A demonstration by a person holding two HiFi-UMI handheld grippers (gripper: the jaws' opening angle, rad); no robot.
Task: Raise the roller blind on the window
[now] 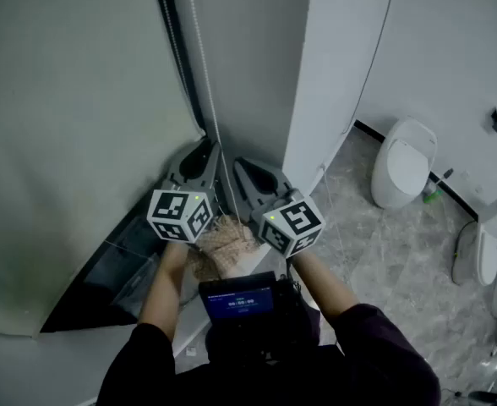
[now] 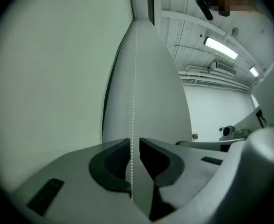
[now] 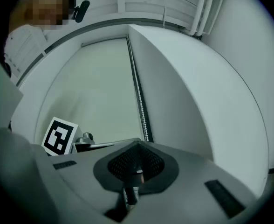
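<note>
The pale roller blind (image 1: 71,142) covers the window at the left and is also in the left gripper view (image 2: 48,78) and the right gripper view (image 3: 99,92). Its white bead chain (image 1: 204,83) hangs down the window's right edge. My left gripper (image 1: 208,152) points up at the chain. In its own view the chain (image 2: 134,78) runs straight down into the narrow slit between the jaws of the left gripper (image 2: 133,148), which are shut on it. My right gripper (image 1: 247,169) is just to the right, and in its own view (image 3: 136,148) it is shut, with the chain (image 3: 140,106) passing behind it.
A white wall corner (image 1: 333,66) stands just right of the chain. The dark window sill (image 1: 113,269) lies below the blind. On the tiled floor to the right are a white toilet (image 1: 403,163), a green bottle (image 1: 432,193) and another white fixture (image 1: 477,252).
</note>
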